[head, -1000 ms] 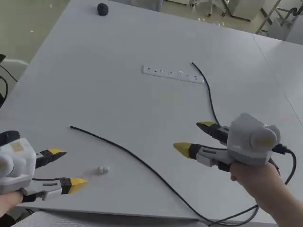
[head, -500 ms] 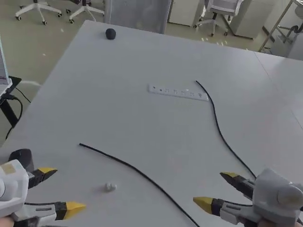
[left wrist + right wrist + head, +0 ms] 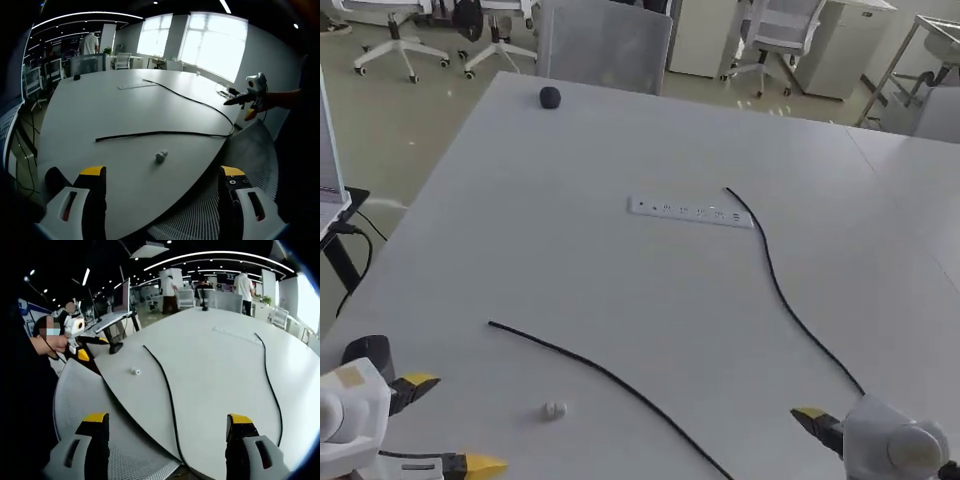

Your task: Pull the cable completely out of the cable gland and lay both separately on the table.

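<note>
The black cable (image 3: 610, 377) lies loose on the white table (image 3: 620, 270), running from mid-left toward the near edge. A small white cable gland (image 3: 554, 409) sits apart from it, just in front. In the left gripper view the gland (image 3: 160, 156) lies ahead of my open left gripper (image 3: 162, 171), with the cable (image 3: 165, 133) beyond. My left gripper (image 3: 455, 422) hangs at the near left corner. One jaw of my right gripper (image 3: 812, 418) shows at the bottom right. In its own view my right gripper (image 3: 167, 418) is open and empty, off the table edge, facing the cable (image 3: 167, 390) and gland (image 3: 134, 371).
A white power strip (image 3: 692, 212) lies mid-table, its black cord (image 3: 790, 300) trailing to the near right. A dark round object (image 3: 550, 97) sits at the far left corner, and a dark rounded thing (image 3: 365, 350) beside my left gripper. Mesh chair (image 3: 100, 415) under the right gripper.
The head camera has tilted up. Both grippers have drawn back toward the near edge, the right one most. Cable and gland have stayed where they were.
</note>
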`<state>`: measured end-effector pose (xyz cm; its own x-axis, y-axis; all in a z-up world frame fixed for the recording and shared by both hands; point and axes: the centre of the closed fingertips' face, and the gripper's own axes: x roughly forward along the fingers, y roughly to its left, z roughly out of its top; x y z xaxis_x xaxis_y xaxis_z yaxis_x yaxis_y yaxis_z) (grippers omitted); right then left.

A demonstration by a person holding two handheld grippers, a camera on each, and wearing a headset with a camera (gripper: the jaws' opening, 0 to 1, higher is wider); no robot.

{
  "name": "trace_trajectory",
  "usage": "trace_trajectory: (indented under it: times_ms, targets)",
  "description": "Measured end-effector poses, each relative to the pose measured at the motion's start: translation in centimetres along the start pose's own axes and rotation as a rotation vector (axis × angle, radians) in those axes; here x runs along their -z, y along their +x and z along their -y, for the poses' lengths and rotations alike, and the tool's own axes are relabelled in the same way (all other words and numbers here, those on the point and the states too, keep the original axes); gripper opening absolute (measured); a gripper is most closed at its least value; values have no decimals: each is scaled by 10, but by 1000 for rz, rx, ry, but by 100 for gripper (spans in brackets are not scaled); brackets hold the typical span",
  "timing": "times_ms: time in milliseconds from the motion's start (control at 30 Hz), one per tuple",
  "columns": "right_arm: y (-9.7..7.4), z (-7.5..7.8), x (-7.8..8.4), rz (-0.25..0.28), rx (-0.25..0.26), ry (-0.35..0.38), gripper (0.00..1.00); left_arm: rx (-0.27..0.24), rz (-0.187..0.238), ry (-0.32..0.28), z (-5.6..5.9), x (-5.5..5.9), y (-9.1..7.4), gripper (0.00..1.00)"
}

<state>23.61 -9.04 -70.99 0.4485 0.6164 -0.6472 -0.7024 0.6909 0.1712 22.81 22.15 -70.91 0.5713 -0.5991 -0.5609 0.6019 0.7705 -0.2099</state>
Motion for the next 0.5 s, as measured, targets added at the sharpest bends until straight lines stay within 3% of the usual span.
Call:
trace_trajectory:
  times_ms: [233,500]
  targets:
    - [3,-8,-2,17,-13,-9,99,12,3,1,2,-4,-1,95]
    - [2,-10,-4,17,-13,7,99,14,-1,-8,4,0,-3,97]
